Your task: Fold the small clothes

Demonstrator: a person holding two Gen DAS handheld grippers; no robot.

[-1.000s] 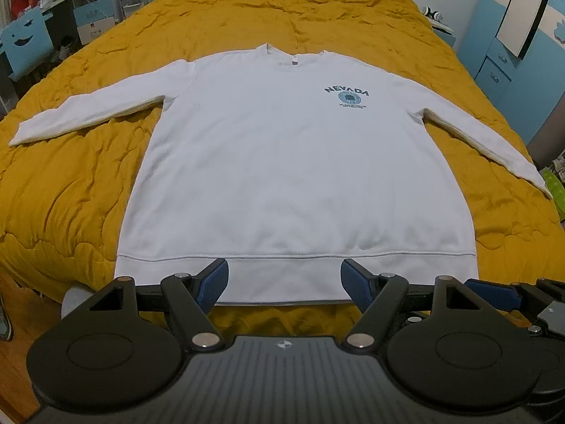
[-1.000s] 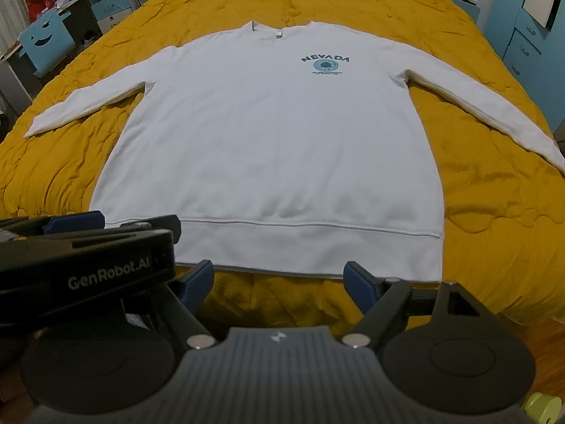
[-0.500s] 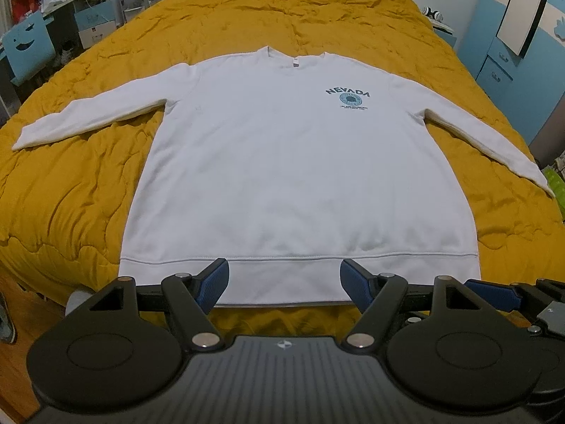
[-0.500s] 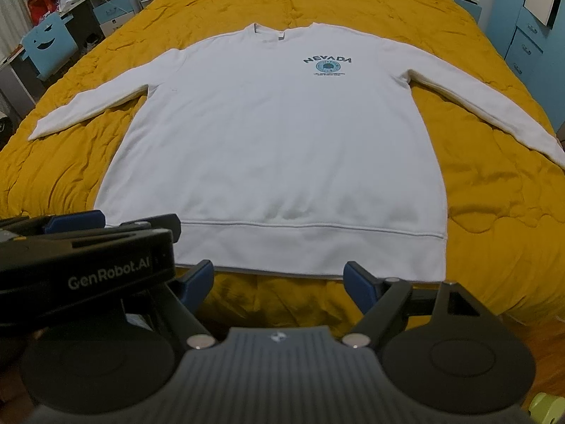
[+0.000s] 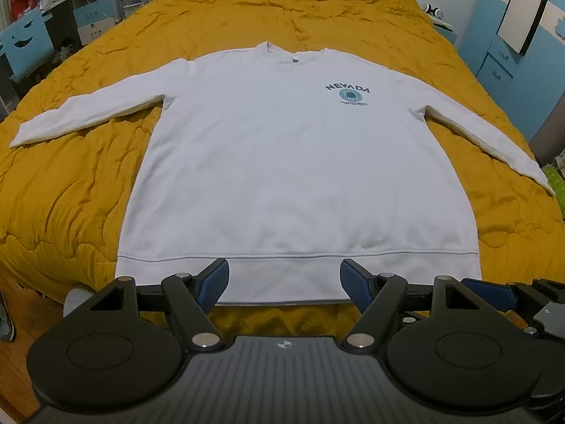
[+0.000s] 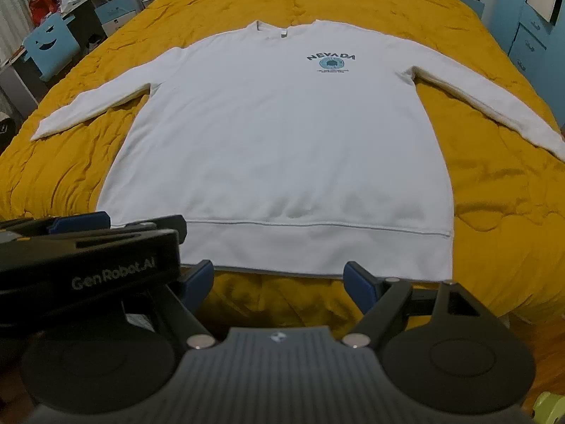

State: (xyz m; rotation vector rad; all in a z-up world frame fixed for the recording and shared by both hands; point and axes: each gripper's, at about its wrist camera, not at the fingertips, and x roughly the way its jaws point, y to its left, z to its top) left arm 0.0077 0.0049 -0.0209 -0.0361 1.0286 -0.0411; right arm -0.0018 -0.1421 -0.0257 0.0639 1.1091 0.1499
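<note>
Sweatshirt (image 5: 293, 176) smooth matt white cloth; quilt (image 5: 70, 183) wrinkled mustard cloth; left gripper (image 5: 284, 284) matt black plastic.

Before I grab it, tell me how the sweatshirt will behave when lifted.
The sweatshirt is probably floppy: it lies flat, following the quilt. Pinched at one spot, it would likely sag, and the spread sleeves would dangle. Its fabric looks thick, so perhaps moderately heavy.
</note>
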